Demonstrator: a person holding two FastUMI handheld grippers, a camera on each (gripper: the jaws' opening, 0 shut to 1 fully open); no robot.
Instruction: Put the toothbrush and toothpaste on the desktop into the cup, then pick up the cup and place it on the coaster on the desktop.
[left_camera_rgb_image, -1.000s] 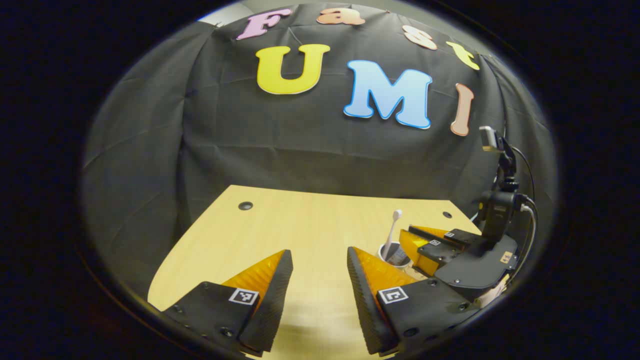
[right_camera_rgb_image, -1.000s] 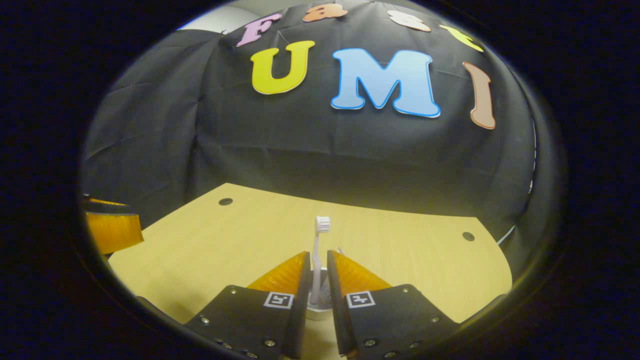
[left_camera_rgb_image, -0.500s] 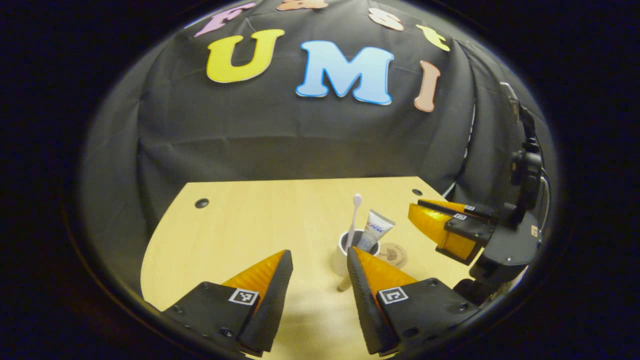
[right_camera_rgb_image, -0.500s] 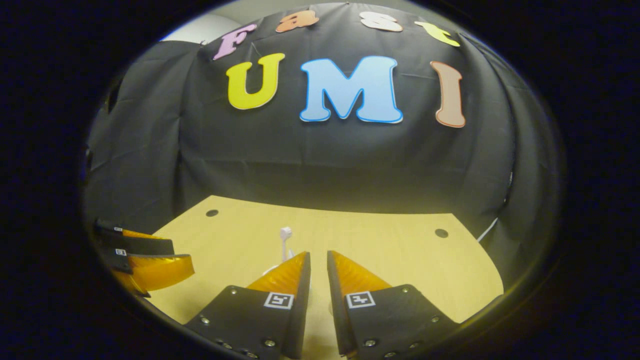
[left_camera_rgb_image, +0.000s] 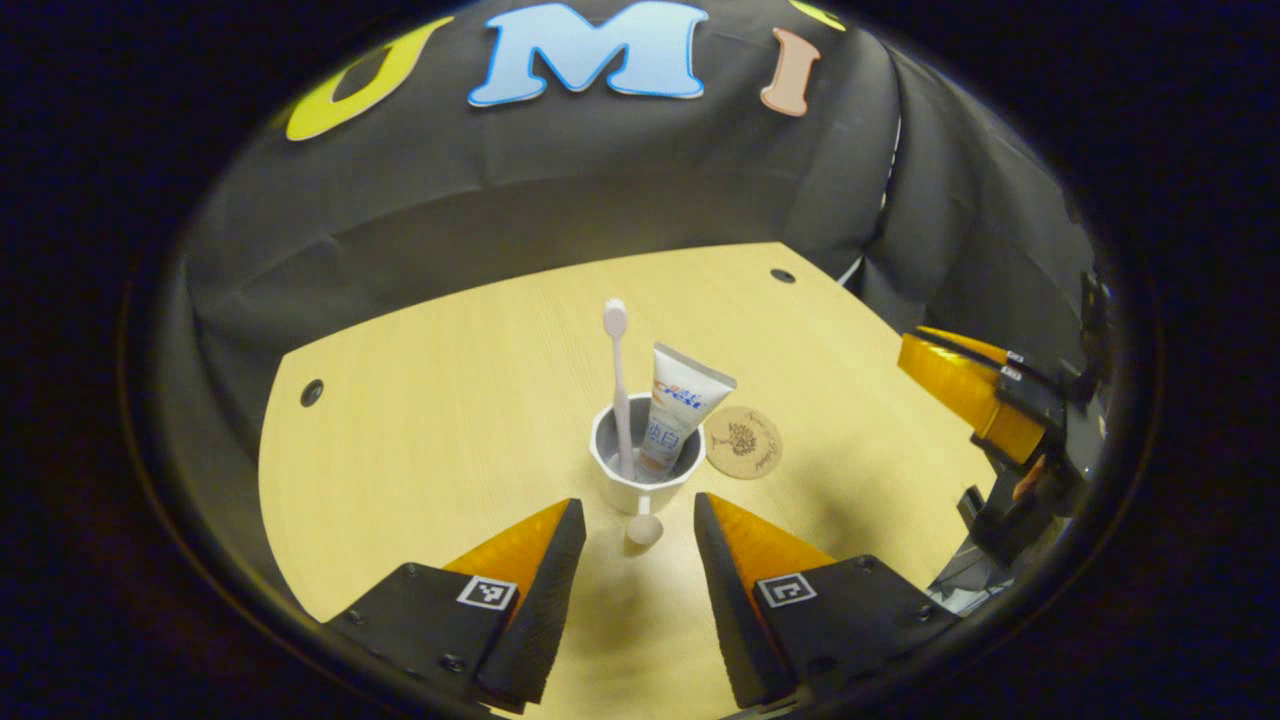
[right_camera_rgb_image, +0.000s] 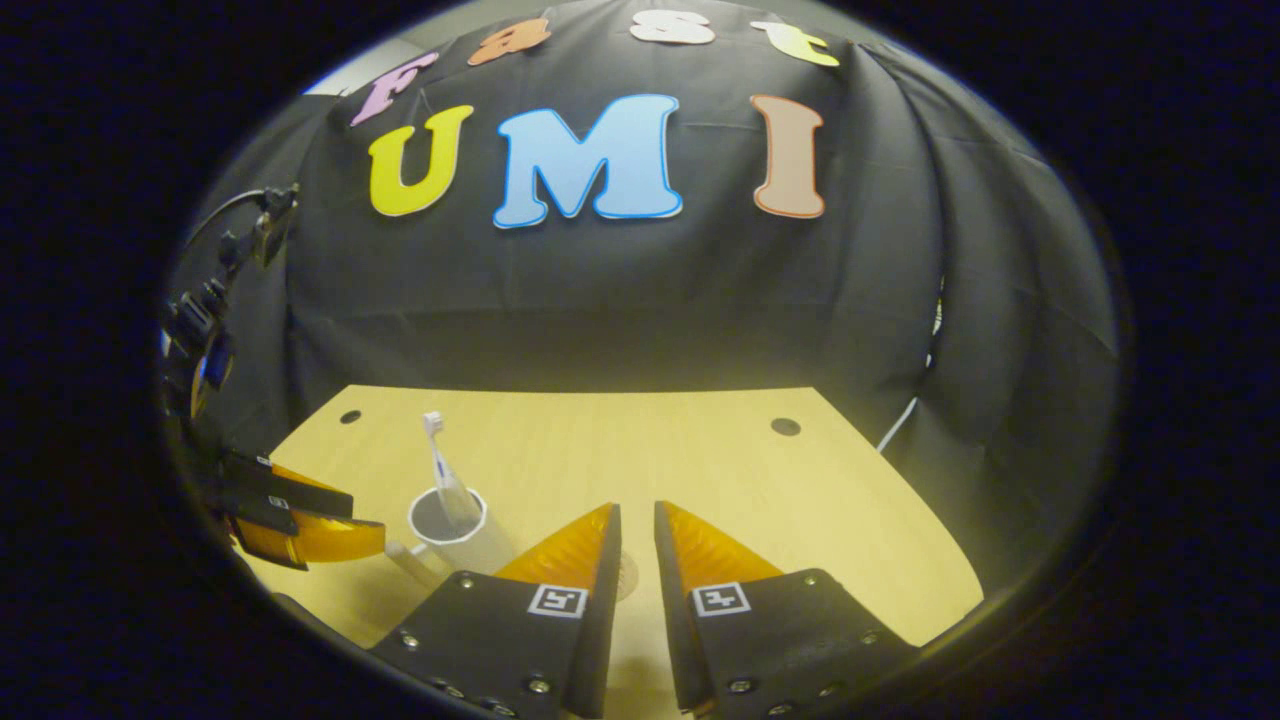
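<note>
A white cup (left_camera_rgb_image: 640, 470) stands on the wooden desktop, its handle (left_camera_rgb_image: 645, 528) pointing toward me. A white toothbrush (left_camera_rgb_image: 618, 380) and a toothpaste tube (left_camera_rgb_image: 672, 405) stand upright inside it. Just right of the cup lies a round cork coaster (left_camera_rgb_image: 743, 442), bare. My left gripper (left_camera_rgb_image: 635, 508) is open, its fingers on either side of the handle and apart from the cup. In the right gripper view the cup (right_camera_rgb_image: 455, 535) with the toothbrush (right_camera_rgb_image: 438, 465) sits at lower left. My right gripper (right_camera_rgb_image: 637, 510) is shut with nothing in the narrow slit between its fingers.
The right gripper (left_camera_rgb_image: 965, 385) hangs over the desk's right edge in the left gripper view. The left gripper (right_camera_rgb_image: 300, 520) shows beside the cup in the right gripper view. Small round holes (left_camera_rgb_image: 311, 392) (left_camera_rgb_image: 782, 275) mark the desktop (left_camera_rgb_image: 450, 400) near its far corners.
The right gripper has drawn back to the right, leaving the toothbrush standing in the cup. The left gripper has tilted down and closed in on the cup's handle.
</note>
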